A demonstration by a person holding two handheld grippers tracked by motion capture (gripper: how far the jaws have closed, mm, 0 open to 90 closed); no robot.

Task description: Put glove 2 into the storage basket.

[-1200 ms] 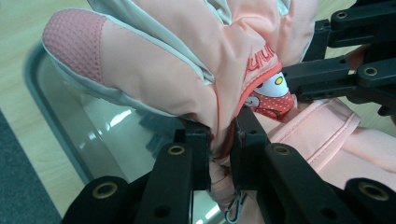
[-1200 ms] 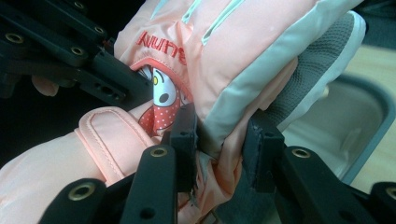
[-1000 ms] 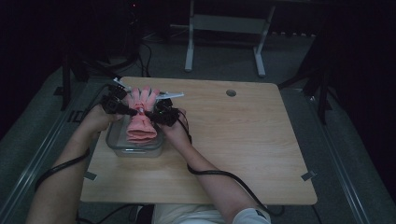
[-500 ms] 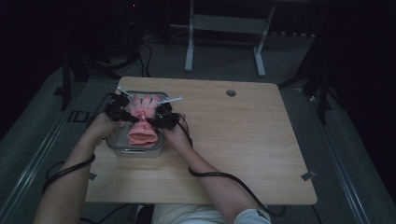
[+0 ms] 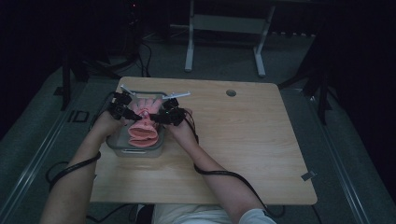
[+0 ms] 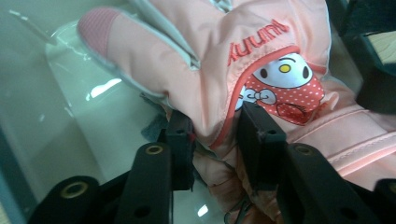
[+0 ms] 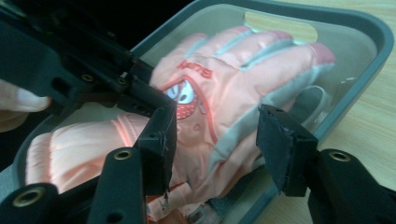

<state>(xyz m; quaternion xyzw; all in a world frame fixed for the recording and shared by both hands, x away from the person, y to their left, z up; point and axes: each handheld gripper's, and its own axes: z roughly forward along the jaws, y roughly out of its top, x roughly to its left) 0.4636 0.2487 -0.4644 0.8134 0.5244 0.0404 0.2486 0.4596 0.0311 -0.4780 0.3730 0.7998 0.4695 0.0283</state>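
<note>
**Pink glove lowered into clear bin, grip loosening**

A padded pink ski glove [image 5: 142, 126] with a cartoon patch is laid in a clear plastic bin [image 5: 135, 150] at the wooden table's [image 5: 243, 140] left edge. The left gripper [image 6: 215, 135] is seen pinching a fold; its jaws have just been opening. The right gripper [image 7: 215, 140] is spread, glove between unpressed pads. Fabric may be snagged and dragged out if either is lifted early.
</note>
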